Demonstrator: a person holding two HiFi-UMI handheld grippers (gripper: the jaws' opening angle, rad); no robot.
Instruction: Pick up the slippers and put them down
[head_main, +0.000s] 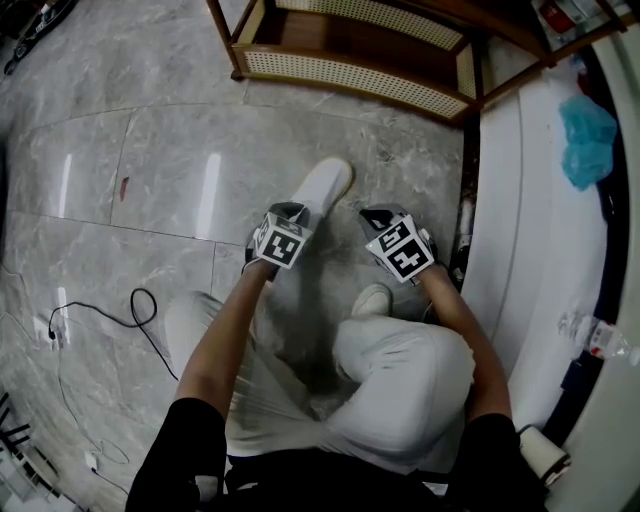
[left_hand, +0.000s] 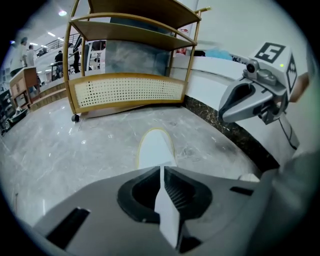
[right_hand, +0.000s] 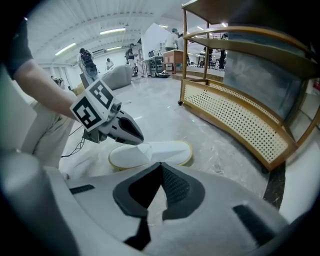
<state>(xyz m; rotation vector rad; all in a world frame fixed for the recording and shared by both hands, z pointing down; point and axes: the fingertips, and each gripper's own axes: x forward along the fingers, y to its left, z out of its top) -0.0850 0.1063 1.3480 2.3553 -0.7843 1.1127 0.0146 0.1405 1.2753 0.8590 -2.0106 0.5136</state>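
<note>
One white slipper (head_main: 326, 180) with a yellow-edged sole lies flat on the grey marble floor in front of the crouching person. The head view shows my left gripper (head_main: 290, 211) at its near end. In the left gripper view the jaws are shut on a thin white edge of the slipper (left_hand: 156, 146), which runs between the left gripper's (left_hand: 161, 170) pads. The right gripper view shows that gripper's tip (right_hand: 139, 142) on the upper of the slipper (right_hand: 165, 151). My right gripper (head_main: 376, 216) hovers just right of the slipper, and its jaws (right_hand: 161, 164) meet at the tips with nothing between them.
A wooden shelf unit with a rattan panel (head_main: 350, 66) stands beyond the slipper. A white raised ledge (head_main: 520, 200) with a dark base strip runs along the right. The person's white shoe (head_main: 372, 298) is under the right gripper. A black cable (head_main: 141, 310) lies on the floor at the left.
</note>
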